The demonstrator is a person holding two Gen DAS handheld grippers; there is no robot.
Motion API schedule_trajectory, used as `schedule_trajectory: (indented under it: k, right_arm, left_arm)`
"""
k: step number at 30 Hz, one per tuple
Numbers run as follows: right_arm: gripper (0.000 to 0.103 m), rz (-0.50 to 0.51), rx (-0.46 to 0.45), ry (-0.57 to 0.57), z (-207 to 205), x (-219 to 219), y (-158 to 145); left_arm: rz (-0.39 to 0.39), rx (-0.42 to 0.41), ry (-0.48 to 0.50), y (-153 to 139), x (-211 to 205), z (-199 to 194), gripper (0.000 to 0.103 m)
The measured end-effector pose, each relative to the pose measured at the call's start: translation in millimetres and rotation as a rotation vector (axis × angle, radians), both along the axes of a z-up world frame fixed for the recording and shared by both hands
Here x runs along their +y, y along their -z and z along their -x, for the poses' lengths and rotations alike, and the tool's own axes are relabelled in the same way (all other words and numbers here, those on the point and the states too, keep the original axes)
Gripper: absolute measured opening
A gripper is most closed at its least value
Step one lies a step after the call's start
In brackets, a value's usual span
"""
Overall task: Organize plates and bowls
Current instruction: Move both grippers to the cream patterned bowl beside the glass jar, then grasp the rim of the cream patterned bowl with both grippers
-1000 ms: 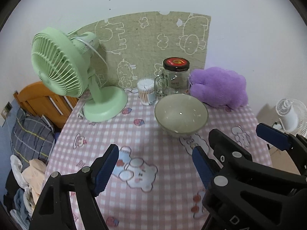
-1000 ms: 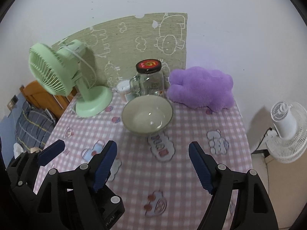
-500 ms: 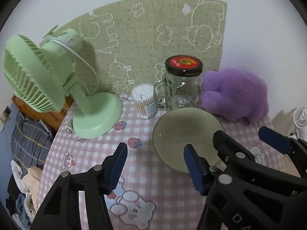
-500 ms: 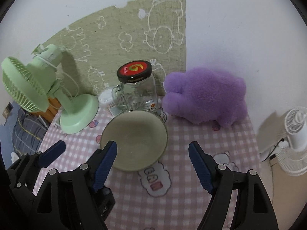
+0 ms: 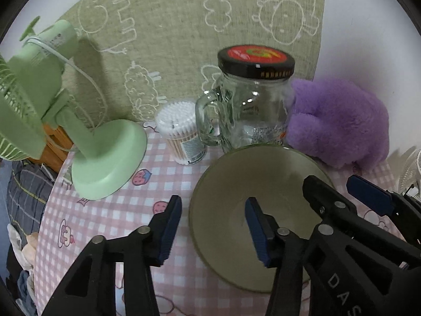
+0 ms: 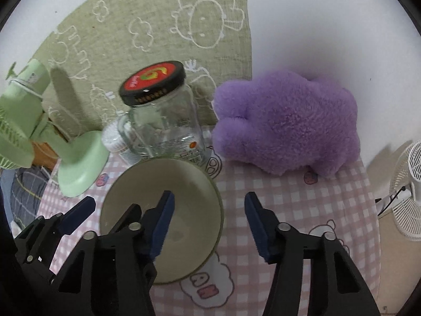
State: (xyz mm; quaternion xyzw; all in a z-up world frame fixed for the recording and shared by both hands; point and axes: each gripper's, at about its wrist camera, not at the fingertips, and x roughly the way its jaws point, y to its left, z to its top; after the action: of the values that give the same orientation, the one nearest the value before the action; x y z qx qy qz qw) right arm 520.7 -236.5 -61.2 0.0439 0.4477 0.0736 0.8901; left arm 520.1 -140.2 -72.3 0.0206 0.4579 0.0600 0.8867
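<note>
A pale olive-green bowl stands upright and empty on the pink checked tablecloth; it also shows in the right wrist view. My left gripper is open and straddles the bowl's left rim, one finger outside, one over the inside. My right gripper is open and straddles the bowl's right rim the same way. Neither pad visibly presses the rim. No plates are in view.
Just behind the bowl stand a lidded glass jar mug, a tub of cotton swabs and a purple plush toy. A green desk fan stands at the left. A white fan stands off the table's right edge.
Both grippers have moved forward and down toward the bowl, from well short of it to straddling its two rims. The bowl has not moved.
</note>
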Motion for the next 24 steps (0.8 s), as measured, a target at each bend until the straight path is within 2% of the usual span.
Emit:
schedule_trajectory:
  k: [4, 6, 8, 11, 13, 20, 24]
  right_arm:
    - [0.044, -0.006, 0.021, 0.012, -8, -3, 11]
    - [0.042, -0.004, 0.025, 0.016, -11, -4, 15]
    - [0.031, -0.006, 0.026, 0.017, -13, -4, 17]
    - [0.020, -0.001, 0.023, 0.018, -15, -2, 18]
    - [0.018, -0.005, 0.024, 0.012, -16, 0, 18]
    - [0.017, 0.015, 0.014, 0.012, -13, 4, 18]
    - [0.017, 0.011, 0.024, 0.022, -11, 4, 16]
  left_arm:
    - [0.004, 0.008, 0.005, 8, -2, -5, 0.045]
    - [-0.001, 0.005, 0.003, 10, -2, -6, 0.044]
    - [-0.007, 0.003, -0.004, 11, -1, -7, 0.039]
    - [-0.003, 0.001, -0.012, 13, 3, -9, 0.033]
    - [-0.002, 0.006, -0.016, 15, 5, -10, 0.031]
    - [0.004, 0.008, -0.037, 18, 9, -10, 0.024]
    - [0.019, 0.025, -0.034, 18, 10, -6, 0.024]
